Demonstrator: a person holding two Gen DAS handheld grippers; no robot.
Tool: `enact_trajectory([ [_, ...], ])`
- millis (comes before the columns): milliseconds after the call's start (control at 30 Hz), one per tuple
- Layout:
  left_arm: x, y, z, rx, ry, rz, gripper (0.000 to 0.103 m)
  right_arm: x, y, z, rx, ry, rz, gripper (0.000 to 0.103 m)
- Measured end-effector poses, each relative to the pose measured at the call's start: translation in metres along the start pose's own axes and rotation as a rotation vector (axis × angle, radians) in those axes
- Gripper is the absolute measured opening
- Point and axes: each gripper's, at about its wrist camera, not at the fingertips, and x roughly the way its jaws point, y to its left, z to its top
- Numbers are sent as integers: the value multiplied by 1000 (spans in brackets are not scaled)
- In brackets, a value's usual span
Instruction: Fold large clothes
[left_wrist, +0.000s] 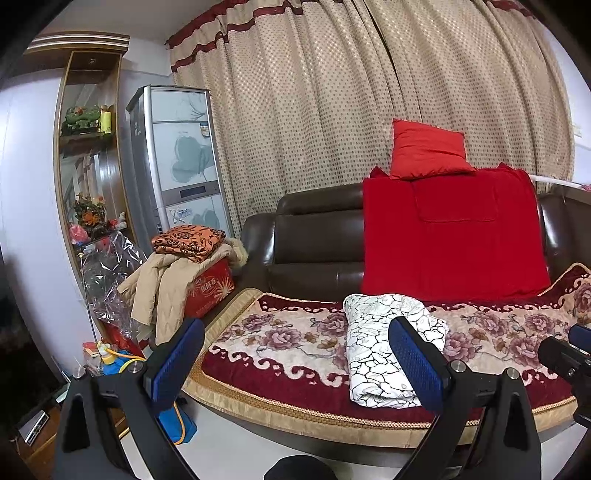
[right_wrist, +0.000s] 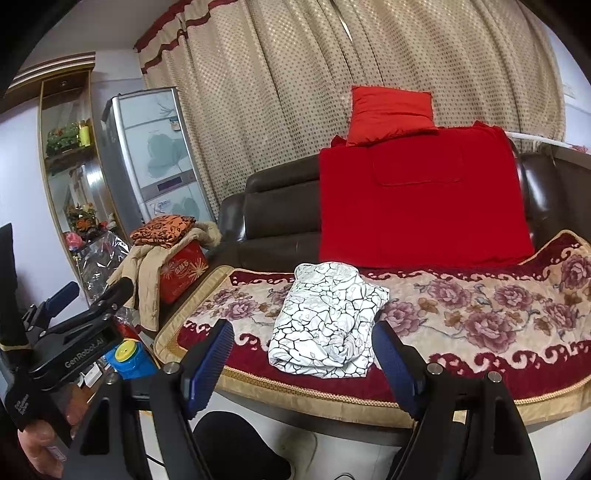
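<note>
A white garment with a black crackle pattern (left_wrist: 388, 343) lies folded into a compact bundle on the floral sofa cover (left_wrist: 288, 339). It also shows in the right wrist view (right_wrist: 325, 317). My left gripper (left_wrist: 295, 354) is open and empty, held in front of the sofa edge, to the left of the bundle. My right gripper (right_wrist: 303, 358) is open and empty, its jaws wide apart in front of the bundle without touching it. The left gripper also shows at the left of the right wrist view (right_wrist: 74, 295).
A red blanket (left_wrist: 450, 229) and red pillow (left_wrist: 428, 149) rest on the brown leather sofa back (left_wrist: 314, 229). A red box (left_wrist: 210, 288) with a beige coat (left_wrist: 162, 284) and orange cloth (left_wrist: 190, 242) stands left of the sofa. A blue bag (right_wrist: 129, 356) lies on the floor.
</note>
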Motion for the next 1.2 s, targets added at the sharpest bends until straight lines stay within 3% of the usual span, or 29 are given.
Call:
enact_trajectory([
  [667, 2, 3, -15, 18, 48, -8, 100, 5, 2, -9, 17, 35, -9, 80],
  [1033, 1, -8, -48, 71, 139, -58, 100, 12, 0, -40, 28, 115, -49, 80],
  [1200, -8, -12, -53, 91, 137, -71, 100, 3, -5, -44, 36, 109, -65, 80],
])
